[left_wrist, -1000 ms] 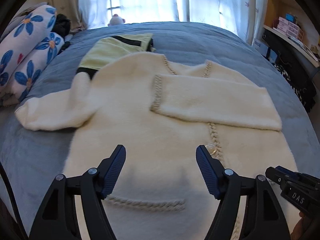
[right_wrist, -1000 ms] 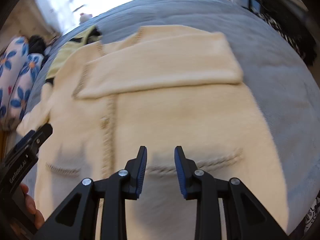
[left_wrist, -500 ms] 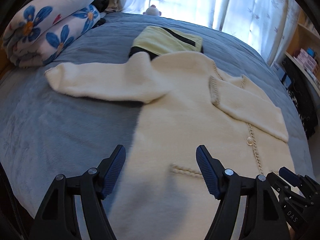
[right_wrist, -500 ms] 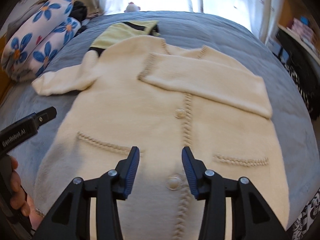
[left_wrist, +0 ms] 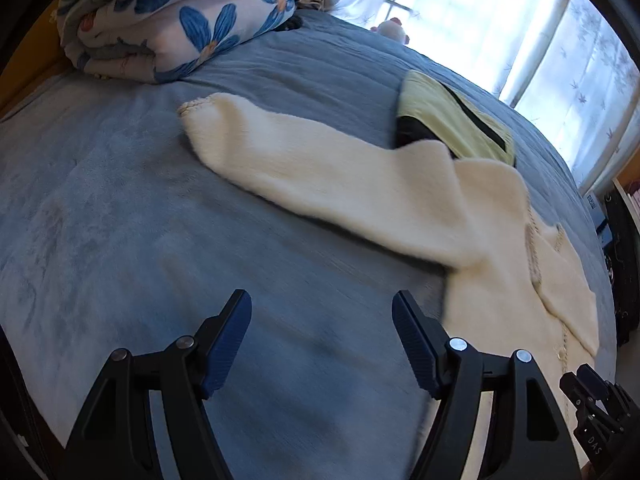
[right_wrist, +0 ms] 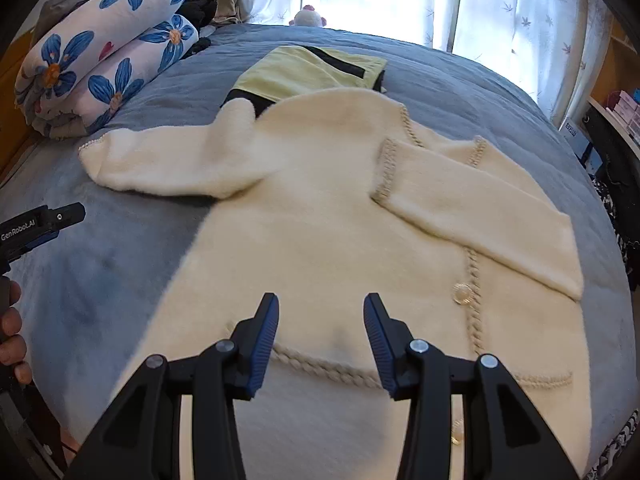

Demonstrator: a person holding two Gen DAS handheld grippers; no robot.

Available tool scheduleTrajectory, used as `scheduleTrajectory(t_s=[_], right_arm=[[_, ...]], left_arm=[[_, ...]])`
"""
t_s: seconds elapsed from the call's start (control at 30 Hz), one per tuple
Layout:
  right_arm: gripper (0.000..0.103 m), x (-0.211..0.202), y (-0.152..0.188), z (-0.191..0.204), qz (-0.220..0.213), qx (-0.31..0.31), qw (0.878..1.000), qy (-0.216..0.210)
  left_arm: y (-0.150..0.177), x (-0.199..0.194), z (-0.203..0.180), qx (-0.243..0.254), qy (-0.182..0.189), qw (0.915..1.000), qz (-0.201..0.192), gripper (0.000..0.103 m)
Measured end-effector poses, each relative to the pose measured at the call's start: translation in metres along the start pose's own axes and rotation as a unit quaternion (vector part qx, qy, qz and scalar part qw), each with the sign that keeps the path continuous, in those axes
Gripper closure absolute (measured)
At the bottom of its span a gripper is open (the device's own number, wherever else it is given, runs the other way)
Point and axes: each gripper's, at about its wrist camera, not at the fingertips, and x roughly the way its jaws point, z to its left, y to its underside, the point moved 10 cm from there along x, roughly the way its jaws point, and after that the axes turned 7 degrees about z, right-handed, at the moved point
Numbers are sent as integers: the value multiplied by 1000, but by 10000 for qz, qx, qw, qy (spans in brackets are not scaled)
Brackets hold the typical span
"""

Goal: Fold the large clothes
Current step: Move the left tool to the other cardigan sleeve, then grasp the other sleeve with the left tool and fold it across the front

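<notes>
A cream knit cardigan [right_wrist: 340, 220] lies flat, front up, on the blue-grey bed cover [right_wrist: 100, 260]. Its right sleeve [right_wrist: 480, 216] is folded across the chest, while its left sleeve [left_wrist: 320, 176] stretches out over the cover. My left gripper [left_wrist: 321, 308] is open above bare cover, just left of the cardigan's side edge and below the outstretched sleeve. My right gripper [right_wrist: 320, 308] hovers open over the lower left front, near a braided pocket trim [right_wrist: 320, 368]. Nothing is between either pair of pads. A hand holds the left gripper's body [right_wrist: 40, 224] at that view's left edge.
A folded yellow and black garment [right_wrist: 312, 68] lies beyond the cardigan's collar. A rolled floral quilt [right_wrist: 100, 60] sits at the far left by the headboard. A small plush toy [right_wrist: 308, 16] stands by the curtained window. Shelves [right_wrist: 616, 112] and dark bags line the right side.
Both grippers have swung left across the bed. The left one went from over the cardigan's body to bare cover beside it. The right one's jaws have spread wider.
</notes>
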Motion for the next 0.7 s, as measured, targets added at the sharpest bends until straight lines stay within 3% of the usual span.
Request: scheduleTrajectory(t_s=[0.17,0.37,0.5,0.7], right_arm=[[59,23,-12,25,131,-135,9998,-38],[59,47,-11,40,344,-366,9987,45],[59,60,-13,36,457,-334,9984,84],[59,77,-14,22,600,-108,9981,50]], left_arm=[[-36,37,41,-481,478,9976,152,32],[-78,82,90,-1180,440,9920,97,32],[-100,100,111,-1363,106,9906,-30,32],[-130,118,117,-1038,-323,9937,-285,32]])
